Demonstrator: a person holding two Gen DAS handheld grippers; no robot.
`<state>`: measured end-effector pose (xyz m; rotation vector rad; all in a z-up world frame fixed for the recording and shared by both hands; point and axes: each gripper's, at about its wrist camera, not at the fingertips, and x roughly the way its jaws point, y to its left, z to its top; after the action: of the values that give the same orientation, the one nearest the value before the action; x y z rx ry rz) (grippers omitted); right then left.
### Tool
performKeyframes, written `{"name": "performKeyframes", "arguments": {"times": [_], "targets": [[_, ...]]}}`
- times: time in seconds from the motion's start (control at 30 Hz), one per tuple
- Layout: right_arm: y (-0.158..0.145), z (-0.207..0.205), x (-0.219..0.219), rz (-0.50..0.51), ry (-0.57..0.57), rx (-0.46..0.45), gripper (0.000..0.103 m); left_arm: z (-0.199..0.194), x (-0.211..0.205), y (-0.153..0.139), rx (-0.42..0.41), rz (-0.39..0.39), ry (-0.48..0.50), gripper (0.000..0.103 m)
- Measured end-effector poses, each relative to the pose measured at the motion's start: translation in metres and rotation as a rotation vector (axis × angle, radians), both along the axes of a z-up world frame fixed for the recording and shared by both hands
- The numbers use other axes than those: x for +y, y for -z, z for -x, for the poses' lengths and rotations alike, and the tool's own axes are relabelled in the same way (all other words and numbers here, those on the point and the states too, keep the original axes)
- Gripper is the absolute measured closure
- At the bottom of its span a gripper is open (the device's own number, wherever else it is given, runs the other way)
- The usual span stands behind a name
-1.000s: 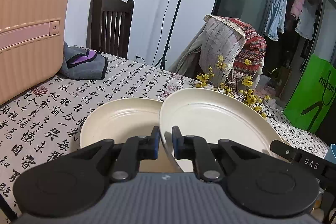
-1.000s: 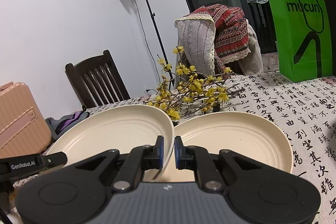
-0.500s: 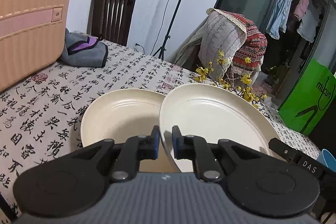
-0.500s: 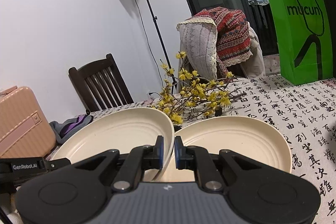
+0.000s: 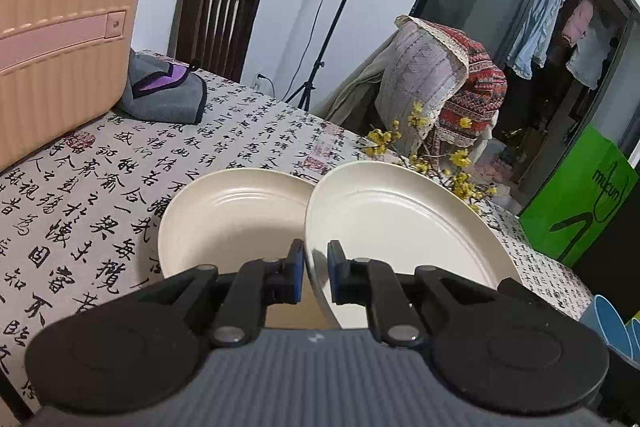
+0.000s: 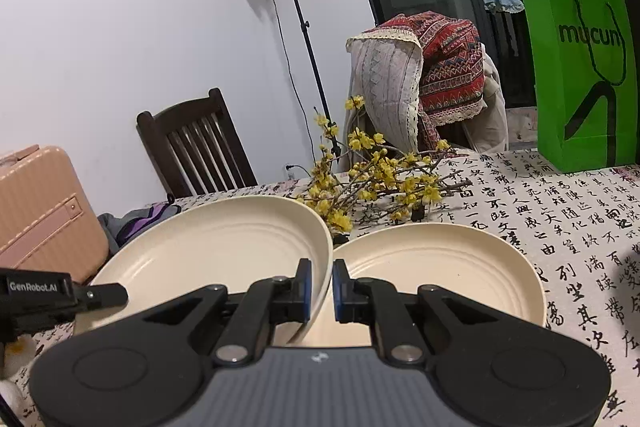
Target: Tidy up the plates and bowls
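Note:
A cream plate hangs tilted above the table, and my left gripper is shut on its left rim. The right wrist view shows the same plate with my right gripper shut on its right rim. The left gripper's black body shows at that plate's far edge. Another cream plate lies flat on the calligraphy tablecloth, left of the held one. In the right wrist view a flat cream plate lies to the right of the held one. I cannot tell whether these two flat plates are the same plate.
A pink suitcase and a grey-purple pouch sit at the table's left. Yellow blossom branches lie behind the plates, and a green paper bag stands at the right. A wooden chair is beyond the table. Blue cups are at the near right.
The left wrist view has rolled a little, so the suitcase and cloth fill more of it. Both grippers stay shut on the raised plate, and the flat plates have not moved.

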<state>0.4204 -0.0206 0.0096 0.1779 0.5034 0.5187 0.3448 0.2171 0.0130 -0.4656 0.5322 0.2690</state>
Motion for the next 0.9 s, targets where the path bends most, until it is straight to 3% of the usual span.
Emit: {"name": "performKeyframes", "arguments": {"times": [0.9], "targets": [[-0.033,0.049,-0.041,0.010,0.029,-0.037,0.093,0.047,-0.044,-0.026,-0.018,-0.068,0.049,0.091]]}}
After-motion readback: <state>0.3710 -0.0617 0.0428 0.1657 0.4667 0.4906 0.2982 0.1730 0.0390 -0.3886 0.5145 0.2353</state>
